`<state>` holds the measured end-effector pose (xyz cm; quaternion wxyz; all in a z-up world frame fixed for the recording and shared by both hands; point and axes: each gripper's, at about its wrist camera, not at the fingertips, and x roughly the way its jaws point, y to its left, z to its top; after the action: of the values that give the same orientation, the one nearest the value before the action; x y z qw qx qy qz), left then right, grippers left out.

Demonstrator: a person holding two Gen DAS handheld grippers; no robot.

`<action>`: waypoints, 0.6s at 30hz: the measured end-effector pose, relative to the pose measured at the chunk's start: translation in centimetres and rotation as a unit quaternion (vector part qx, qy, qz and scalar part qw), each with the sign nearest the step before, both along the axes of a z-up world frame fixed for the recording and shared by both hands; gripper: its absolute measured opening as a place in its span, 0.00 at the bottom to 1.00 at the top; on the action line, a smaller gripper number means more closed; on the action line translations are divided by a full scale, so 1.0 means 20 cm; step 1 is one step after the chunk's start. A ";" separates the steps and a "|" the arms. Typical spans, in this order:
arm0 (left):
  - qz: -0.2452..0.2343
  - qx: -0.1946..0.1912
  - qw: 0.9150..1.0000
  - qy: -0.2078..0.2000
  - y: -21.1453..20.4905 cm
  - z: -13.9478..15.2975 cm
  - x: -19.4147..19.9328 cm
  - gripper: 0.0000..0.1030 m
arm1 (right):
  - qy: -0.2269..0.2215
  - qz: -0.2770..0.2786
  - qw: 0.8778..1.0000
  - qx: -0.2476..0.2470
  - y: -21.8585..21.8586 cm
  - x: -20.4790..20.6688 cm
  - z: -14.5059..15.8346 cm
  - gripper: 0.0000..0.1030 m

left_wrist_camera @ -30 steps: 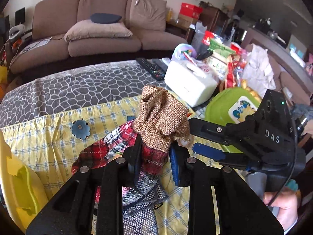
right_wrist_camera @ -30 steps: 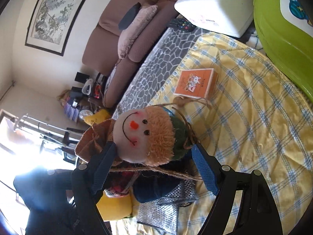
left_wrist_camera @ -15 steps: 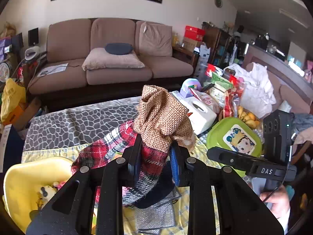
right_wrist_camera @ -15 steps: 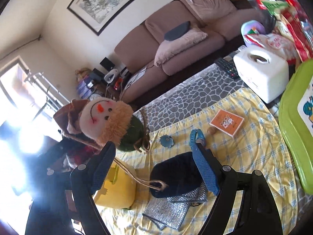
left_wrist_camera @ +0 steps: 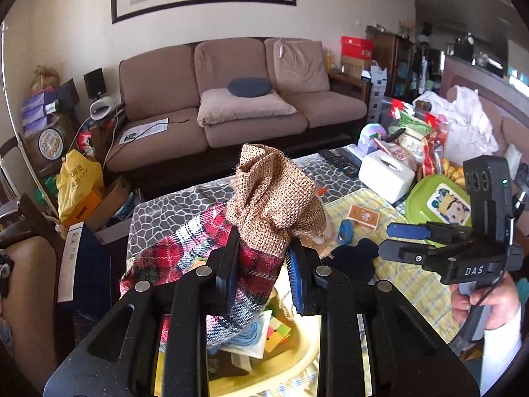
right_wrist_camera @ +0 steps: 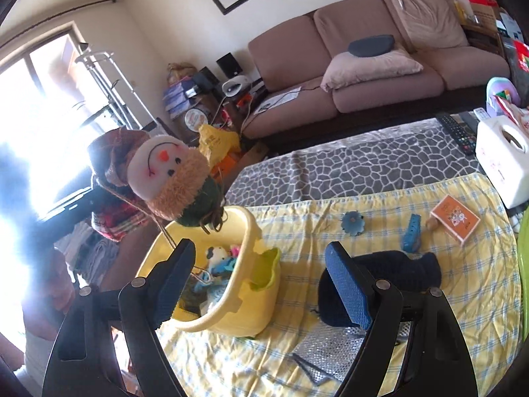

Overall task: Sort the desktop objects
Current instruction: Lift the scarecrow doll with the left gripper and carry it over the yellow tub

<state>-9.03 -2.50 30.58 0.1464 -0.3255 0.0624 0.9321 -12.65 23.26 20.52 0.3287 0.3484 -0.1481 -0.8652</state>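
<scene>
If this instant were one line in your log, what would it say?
left gripper: shut on scarecrow doll | doll: held above yellow bin | right gripper: open, holding nothing | step: release not yet done

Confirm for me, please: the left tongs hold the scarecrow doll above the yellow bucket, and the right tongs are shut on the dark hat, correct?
Not quite. The right tongs are open and empty, as the right wrist view shows; the dark hat lies on the cloth behind them. The left tongs do hold the scarecrow doll above the yellow bucket.
</scene>
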 end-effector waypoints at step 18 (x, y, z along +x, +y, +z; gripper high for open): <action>-0.023 0.002 0.998 -0.061 -0.24 -0.19 0.08 0.23 | 0.041 0.081 0.991 0.103 -0.77 0.11 -0.11 0.39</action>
<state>-7.42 -7.31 26.82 0.1716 -0.3803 0.0590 0.9069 -10.38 7.81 18.28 0.3658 0.3557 -0.0159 -0.8599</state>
